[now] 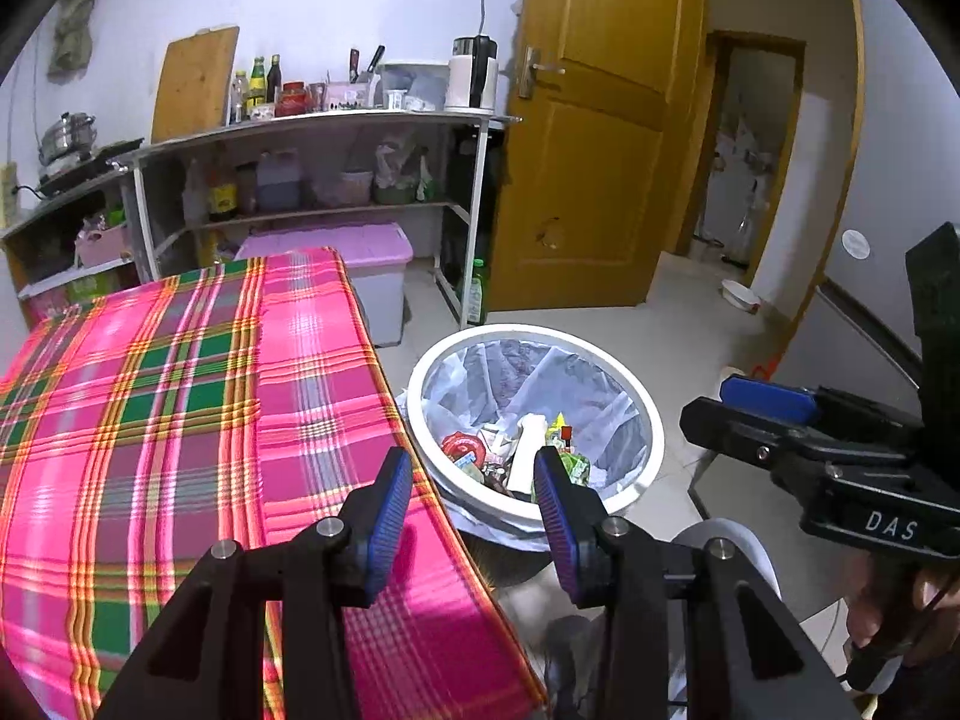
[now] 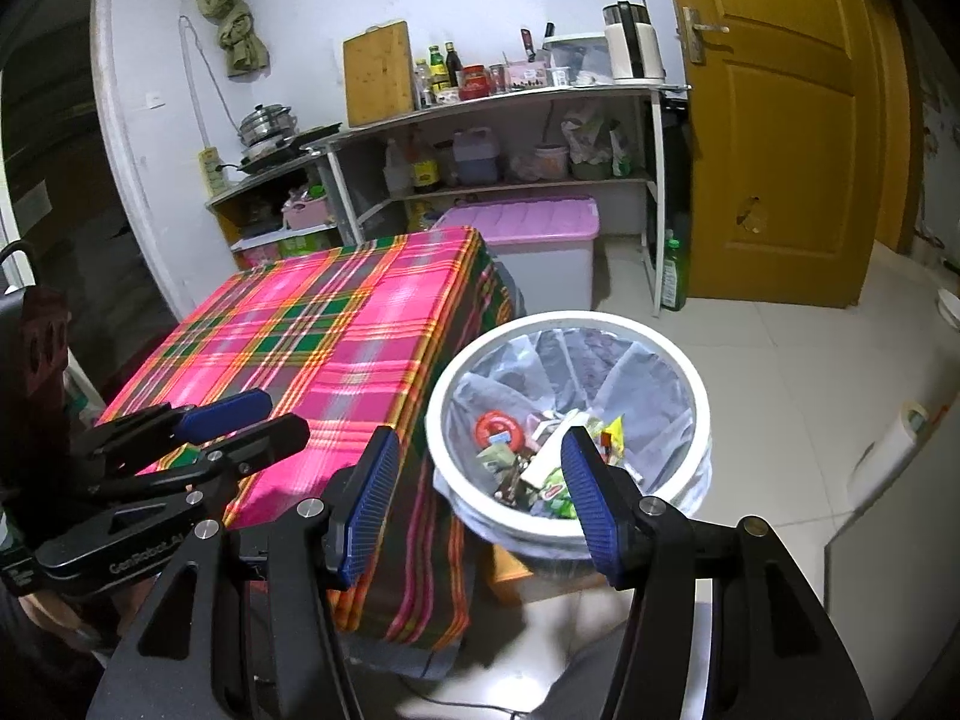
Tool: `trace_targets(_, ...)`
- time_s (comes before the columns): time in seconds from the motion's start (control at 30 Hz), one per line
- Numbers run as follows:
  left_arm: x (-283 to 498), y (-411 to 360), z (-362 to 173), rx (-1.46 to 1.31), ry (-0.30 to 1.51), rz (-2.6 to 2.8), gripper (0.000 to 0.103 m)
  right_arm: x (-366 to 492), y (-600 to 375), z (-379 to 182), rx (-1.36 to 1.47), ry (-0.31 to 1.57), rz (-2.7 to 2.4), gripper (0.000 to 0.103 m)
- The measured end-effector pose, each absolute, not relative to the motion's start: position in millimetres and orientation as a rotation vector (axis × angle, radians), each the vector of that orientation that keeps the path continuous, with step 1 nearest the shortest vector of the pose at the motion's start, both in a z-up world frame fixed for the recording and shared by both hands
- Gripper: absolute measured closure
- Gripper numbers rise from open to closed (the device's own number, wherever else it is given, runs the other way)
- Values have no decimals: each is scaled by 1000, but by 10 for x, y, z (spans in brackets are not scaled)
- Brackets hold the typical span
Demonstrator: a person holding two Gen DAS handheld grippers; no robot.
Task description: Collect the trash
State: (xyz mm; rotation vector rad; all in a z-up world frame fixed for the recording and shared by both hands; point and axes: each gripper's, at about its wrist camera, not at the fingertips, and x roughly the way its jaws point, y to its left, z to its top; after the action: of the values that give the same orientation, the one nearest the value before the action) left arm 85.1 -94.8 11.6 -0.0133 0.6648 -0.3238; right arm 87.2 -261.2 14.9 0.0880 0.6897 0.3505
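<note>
Trash (image 2: pixel 540 456) (bright wrappers) binned

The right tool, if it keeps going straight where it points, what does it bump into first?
Probably the trash bin: the open, empty right tool aims at its near rim beside the table, though depth is hard to judge.

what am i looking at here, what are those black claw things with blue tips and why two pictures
Those are two handheld grippers, one in each of a person's hands, each with a fisheye camera looking along its fingers. One picture comes from the left gripper, the other from the right gripper; each also catches the other at its edge. Both stand open and hold nothing. Ahead is a table under a pink plaid cloth, with nothing visible on it. Beside it stands a white bin lined with a bag, with wrappers and other trash inside.
</note>
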Motion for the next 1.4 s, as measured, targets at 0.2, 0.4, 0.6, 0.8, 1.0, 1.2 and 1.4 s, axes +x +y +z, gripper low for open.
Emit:
trace_targets(0.2, 648, -929, 175, -10, 641, -322, 61, 754, -2607, 126, 81, 693, 357, 46)
trace_targets(0.4, 595, -940, 177, -5, 639, -321, 61, 736, -2627, 84, 84, 703, 357, 46)
trace_targets(0.6, 550, -944, 189, -2, 641, -320, 61, 735, -2625, 69, 82, 705, 356, 46)
trace_targets(0.8, 549, -941, 190, -7, 645, -323, 61, 734, -2627, 72, 78, 712, 357, 46)
trace_targets(1.0, 542, -950, 176, -7, 645, -320, 61, 751, -2599, 83, 74, 714, 358, 46)
trace_targets(1.2, 544, -945, 175, -4, 647, -318, 61, 752, -2597, 82, 75, 715, 358, 46)
trace_targets(1.4, 588, -926, 120, -6, 655, -318, 61, 750, -2596, 85, 74, 714, 358, 46)
